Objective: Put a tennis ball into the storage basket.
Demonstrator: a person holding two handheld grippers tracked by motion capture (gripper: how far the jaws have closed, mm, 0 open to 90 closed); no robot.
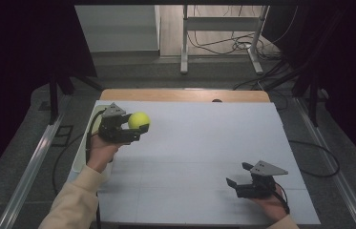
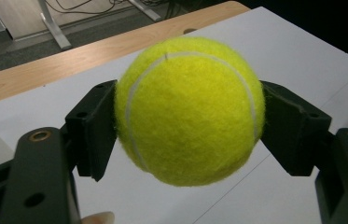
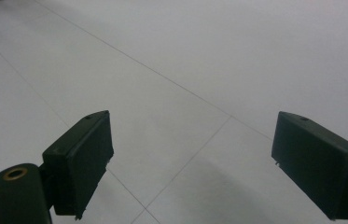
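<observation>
Over the left edge of the bench (image 1: 199, 157), my left tongs (image 1: 137, 128) are clamped on the tennis ball (image 1: 139, 120), one black pad pressed to each side of it. From the left gripper view the ball (image 2: 188, 109) sits squarely between the two pads, its white seam curving across the yellow felt, and it hangs clear of the white surface beneath. A fingertip of my left hand (image 1: 100, 151) peeks in at the bottom of that view. Just beside that hand, off the bench's left side, I can see the rim of a white bin (image 1: 81, 151).

My right tongs (image 1: 238, 175) are near the front right corner of the bench, well apart from the ball. Their jaws stand wide apart with nothing between them; in the right gripper view I see bare white bench (image 3: 199, 70) with thin seam lines between the two pads. Beyond the white sheet a strip of wooden tabletop (image 1: 185, 95) shows at the far edge.
</observation>
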